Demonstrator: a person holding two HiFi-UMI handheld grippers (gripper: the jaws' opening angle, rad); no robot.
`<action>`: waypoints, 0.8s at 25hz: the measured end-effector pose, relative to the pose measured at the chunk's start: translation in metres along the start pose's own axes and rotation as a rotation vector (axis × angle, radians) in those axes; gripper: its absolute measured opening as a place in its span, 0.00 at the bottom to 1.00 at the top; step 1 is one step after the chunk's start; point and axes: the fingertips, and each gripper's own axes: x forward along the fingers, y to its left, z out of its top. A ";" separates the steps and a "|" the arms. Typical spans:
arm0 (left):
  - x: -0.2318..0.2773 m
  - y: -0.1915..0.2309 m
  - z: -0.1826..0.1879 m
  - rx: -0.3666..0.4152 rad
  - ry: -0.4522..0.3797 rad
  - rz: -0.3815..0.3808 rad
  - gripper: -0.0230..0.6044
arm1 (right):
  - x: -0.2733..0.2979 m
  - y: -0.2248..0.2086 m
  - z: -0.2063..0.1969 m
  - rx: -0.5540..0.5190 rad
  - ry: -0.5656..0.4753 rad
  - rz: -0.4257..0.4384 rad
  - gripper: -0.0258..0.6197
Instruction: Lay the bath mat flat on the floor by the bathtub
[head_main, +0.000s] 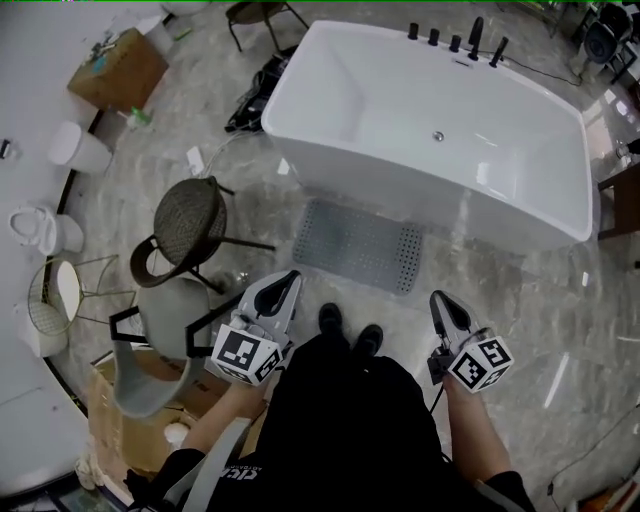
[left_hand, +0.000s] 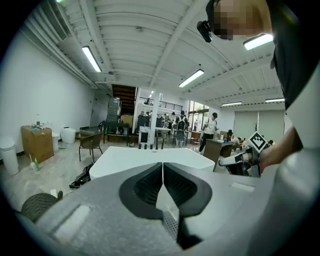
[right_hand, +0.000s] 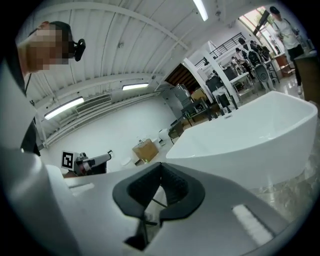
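The mat lies flat on the floor, touching or just beside the near wall of the tub. Its long axis runs along that wall, from about 10 o'clock to 4 o'clock in the head view. It is grey, oblong and dotted with holes, and no corner looks folded. The person's shoes stand just short of its near edge, so the mat is at their 12 o'clock.

The left gripper is held at 7 o'clock of the mat and the right gripper at 5 o'clock. Both are clear of the mat and point toward the tub. A chair stands at 9 o'clock of the mat.

Only the head view shows the mat. Both gripper views look level or upward, over the tub's rim to the ceiling lights.

In the left gripper view the left gripper has its dark pads pressed together along one thin line, with nothing between them. The tub lies beyond at 12 o'clock and the right gripper shows at 3 o'clock. People stand far back in the room.

In the right gripper view the right gripper also has its tips together and holds nothing. The tub fills 2 o'clock, the left gripper sits at 9 o'clock, and a box stands behind.
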 end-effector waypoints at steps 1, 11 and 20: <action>-0.003 -0.003 0.007 0.010 -0.007 -0.010 0.06 | -0.001 0.009 0.010 -0.013 -0.018 0.003 0.04; -0.023 -0.024 0.071 0.092 -0.048 -0.060 0.05 | 0.002 0.099 0.096 -0.162 -0.170 0.094 0.04; -0.023 -0.026 0.112 0.183 -0.109 -0.051 0.05 | -0.010 0.122 0.118 -0.265 -0.214 0.092 0.04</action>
